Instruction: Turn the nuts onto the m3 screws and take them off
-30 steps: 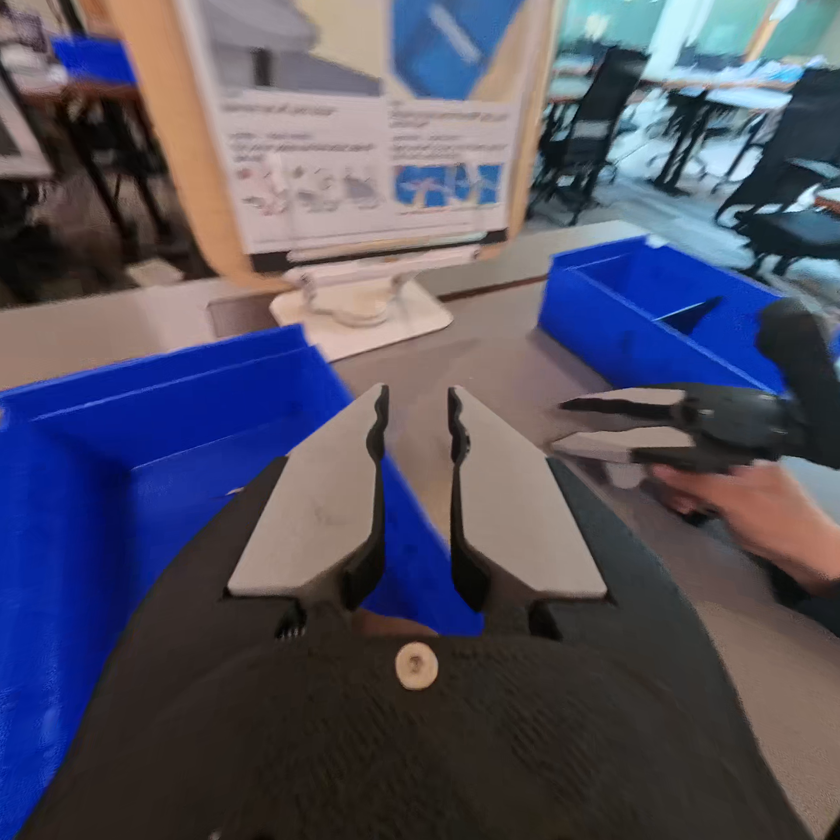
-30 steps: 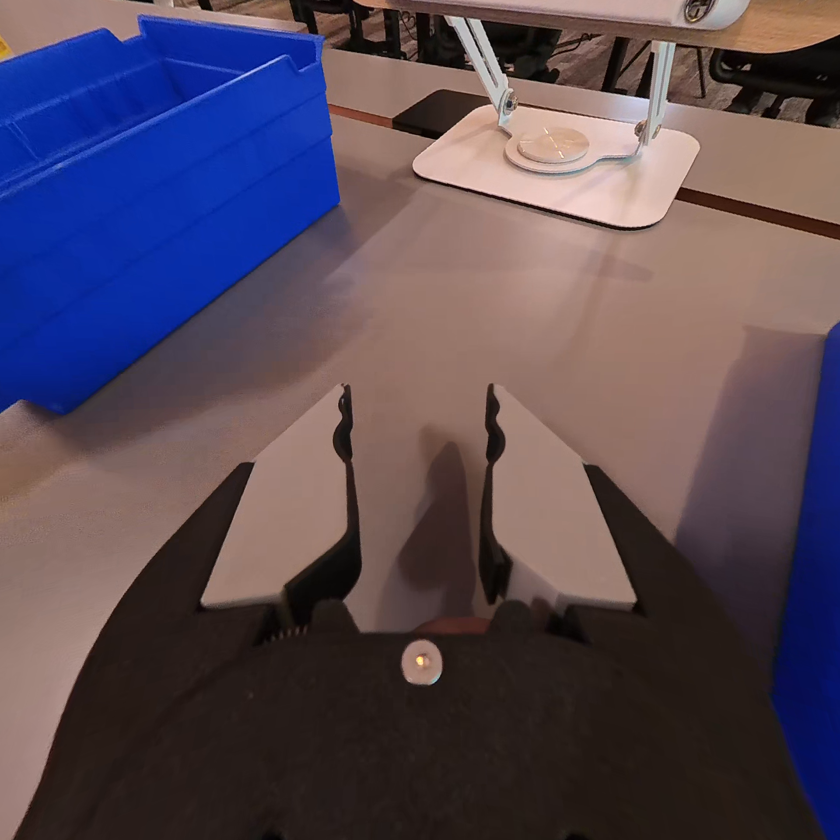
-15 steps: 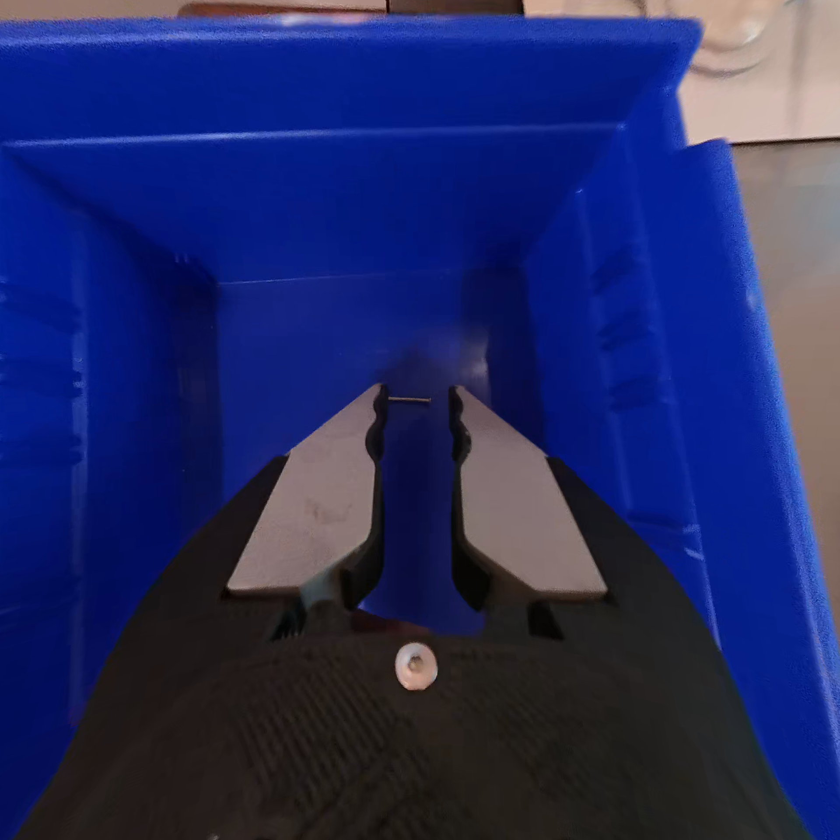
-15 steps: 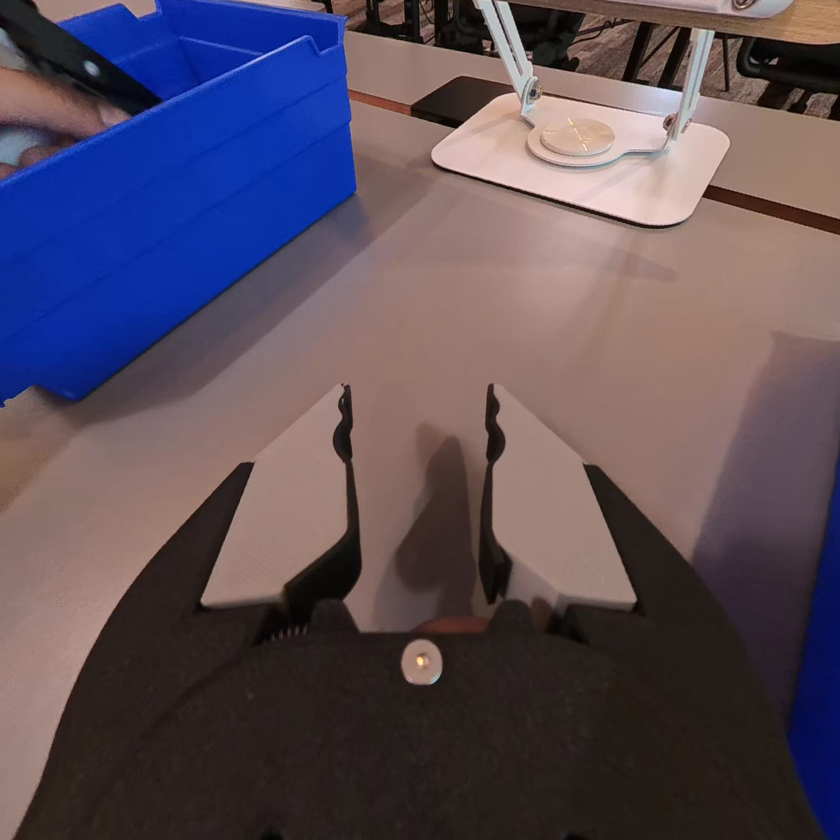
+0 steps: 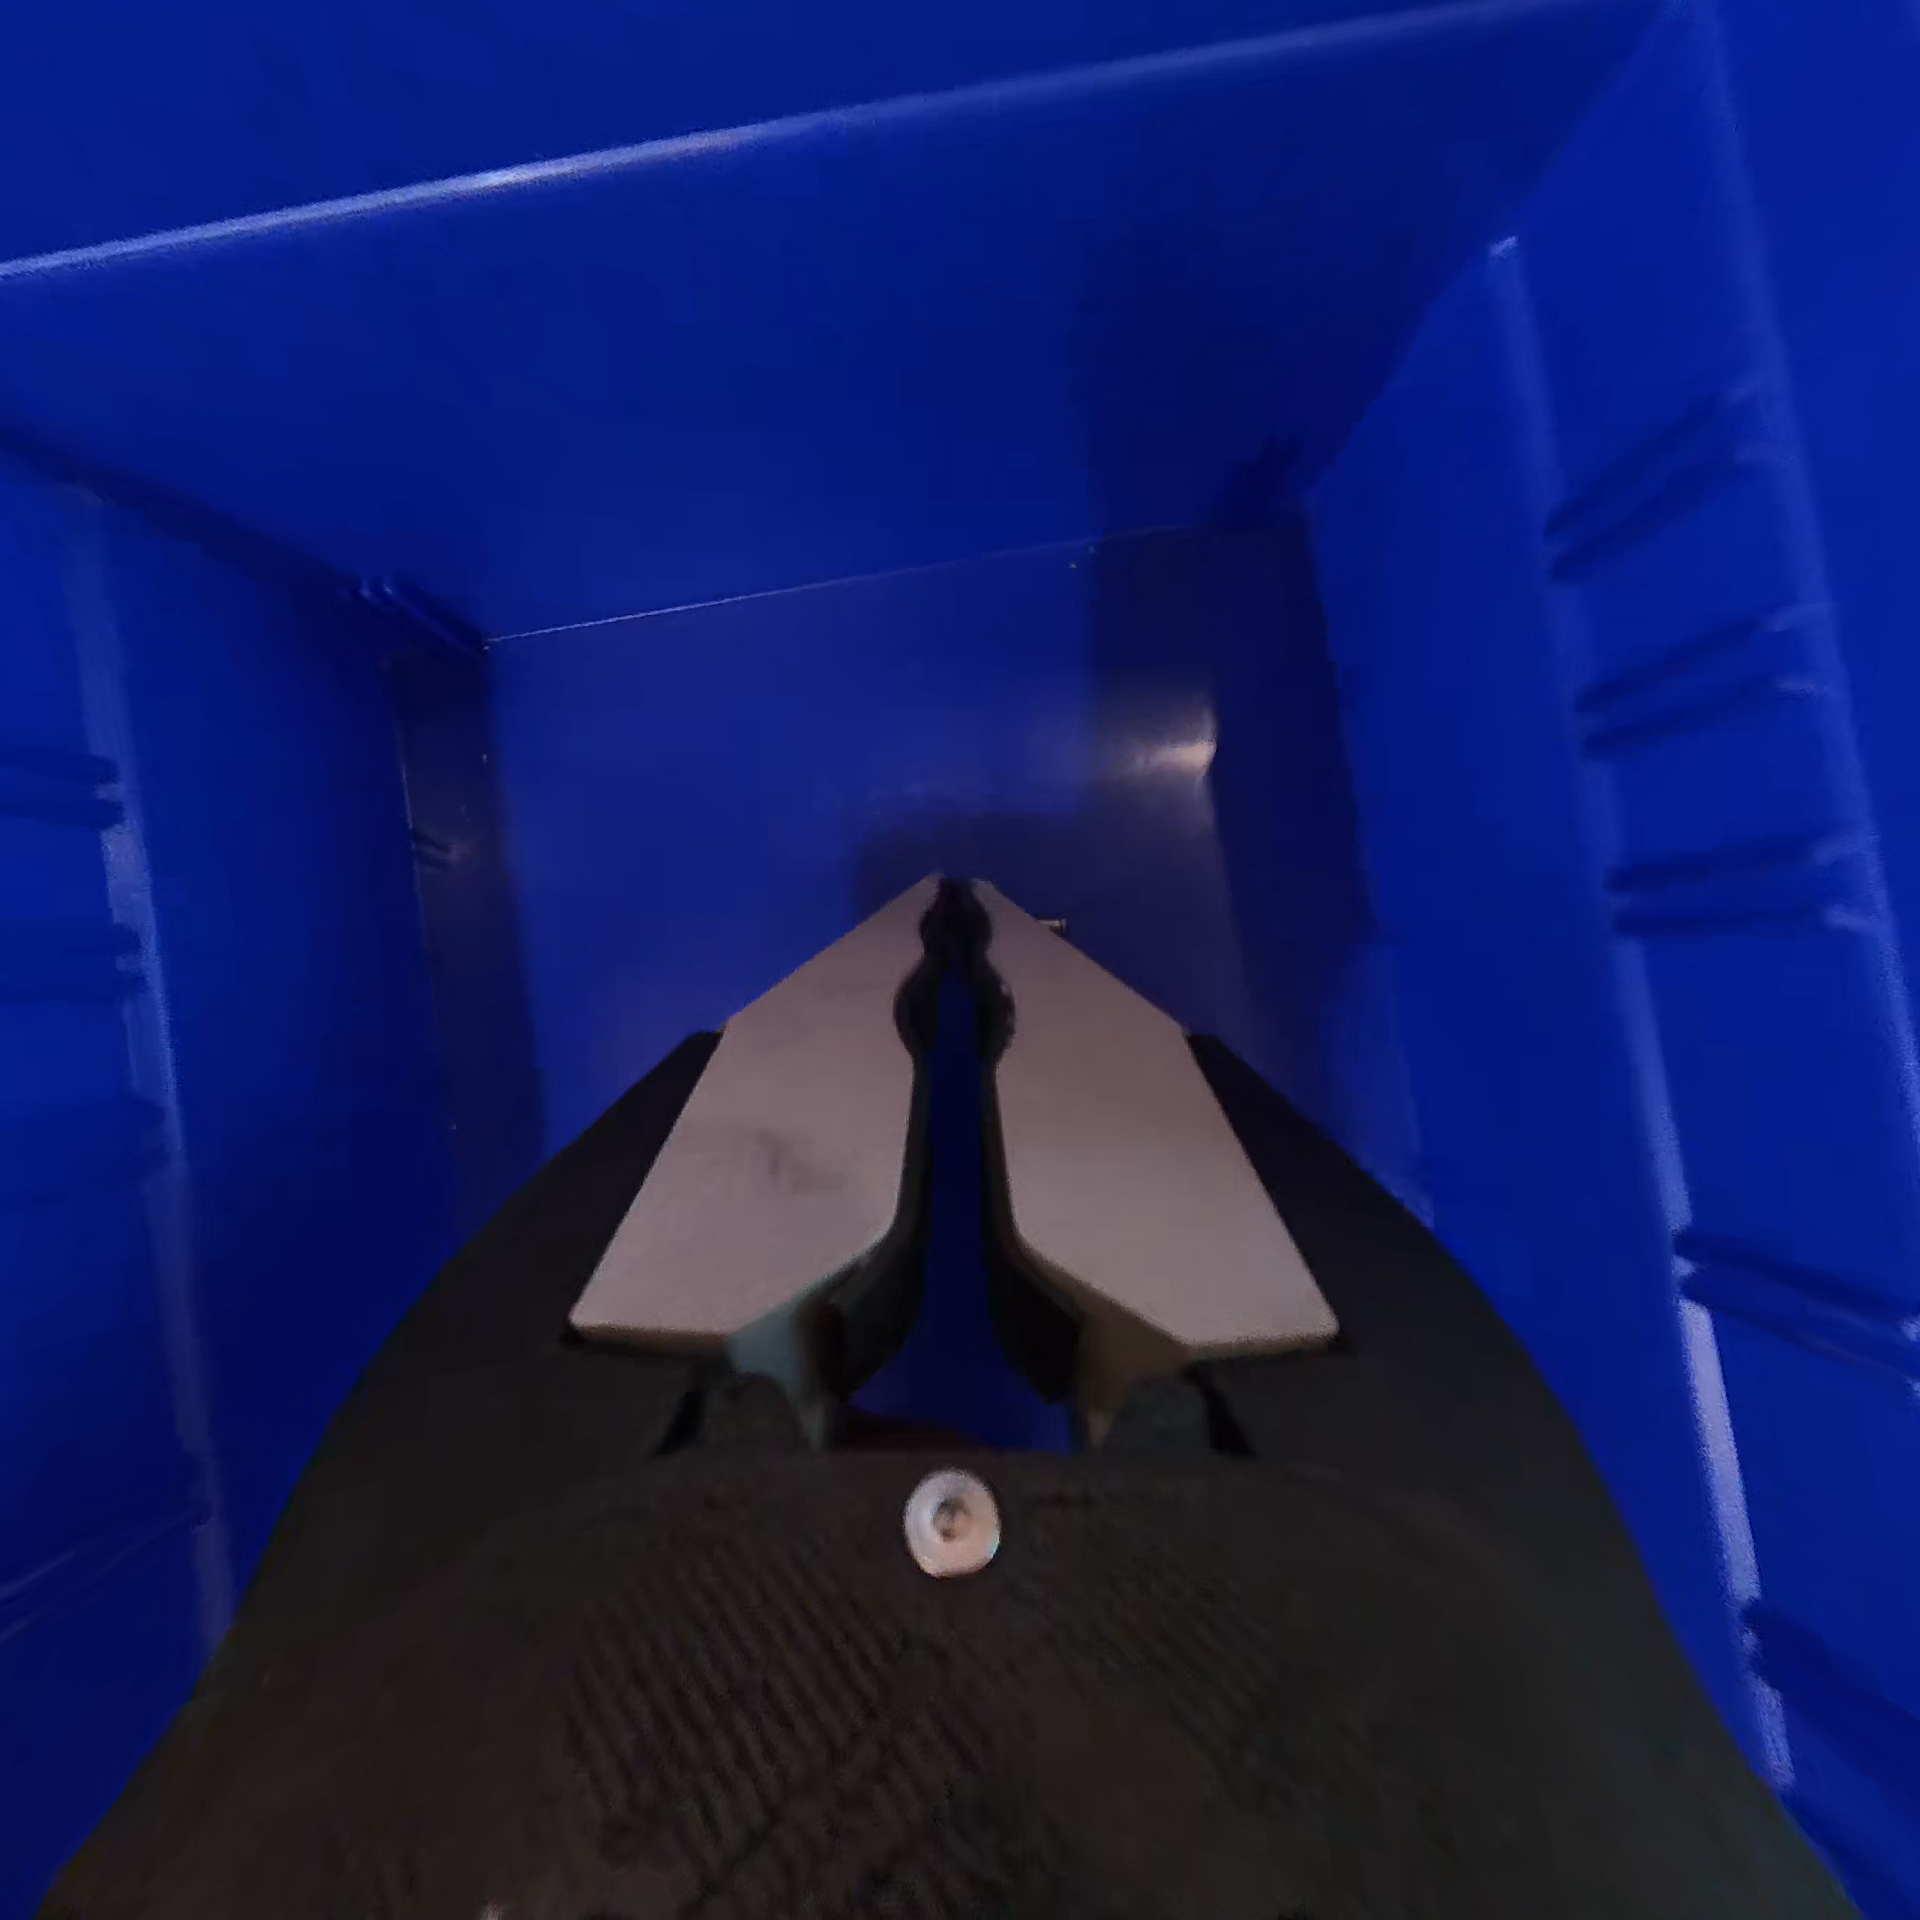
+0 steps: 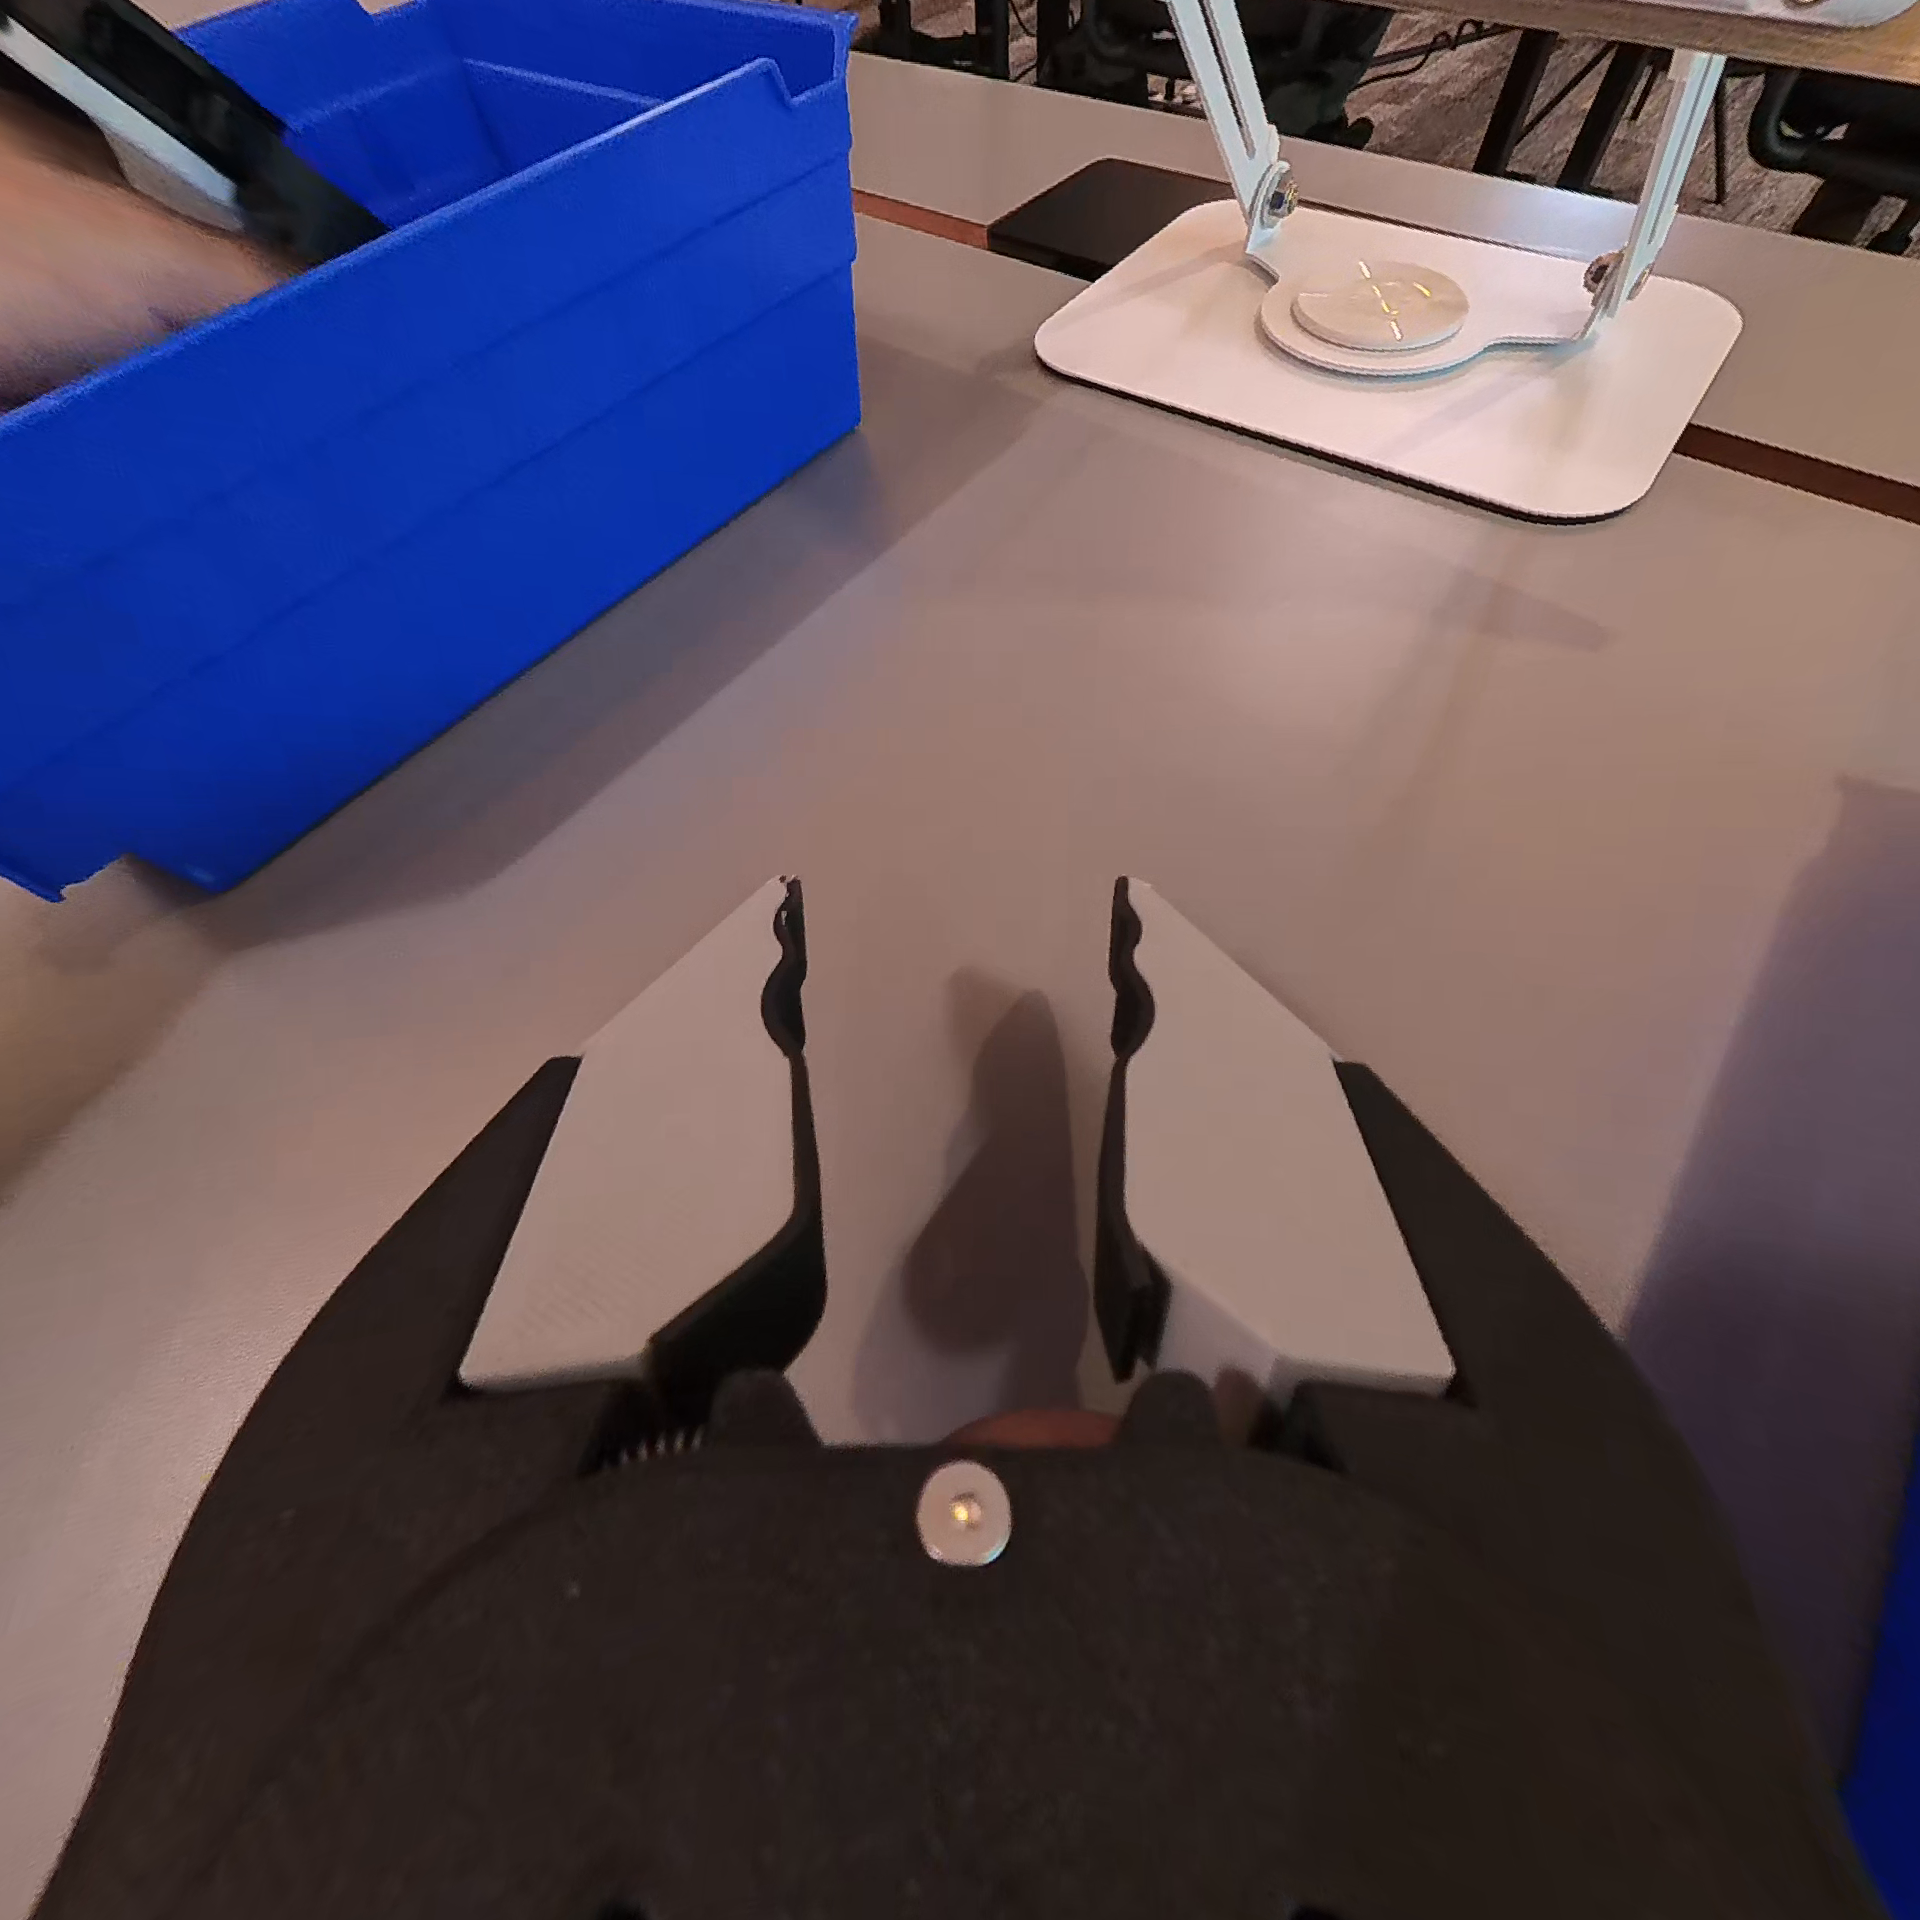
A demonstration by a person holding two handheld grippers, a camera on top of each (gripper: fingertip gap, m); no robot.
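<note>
1. One blue bin [image 5: 935, 395] fills the left wrist view; its walls rise on every side of the left gripper [image 5: 954, 894], which reaches down inside it. The grey fingers [image 5: 769, 1122] meet at their tips, leaving only a thin slot lower down. A tiny pale sliver, possibly a screw [image 5: 1054, 923], pokes out just beside the right fingertip; it is too small to tell whether the claw pinches it. The bin floor around the tips shows nothing else, and no nuts can be made out.
2. Two blue containers show in the right wrist view: the blue bin [image 6: 436, 447], left of the right gripper [image 6: 956, 904], and a blue edge [image 6: 1886, 1714] at the right border. Only this view shows the grey table [image 6: 1143, 707], one white stand [image 6: 1382, 395] beyond the bin's far corner, and a person's hand [image 6: 94, 281] with the left gripper's dark body dipping into the bin. The right gripper hovers over bare table well apart from the bin, its fingers [image 6: 665, 1143] spread wide with nothing between them.
</note>
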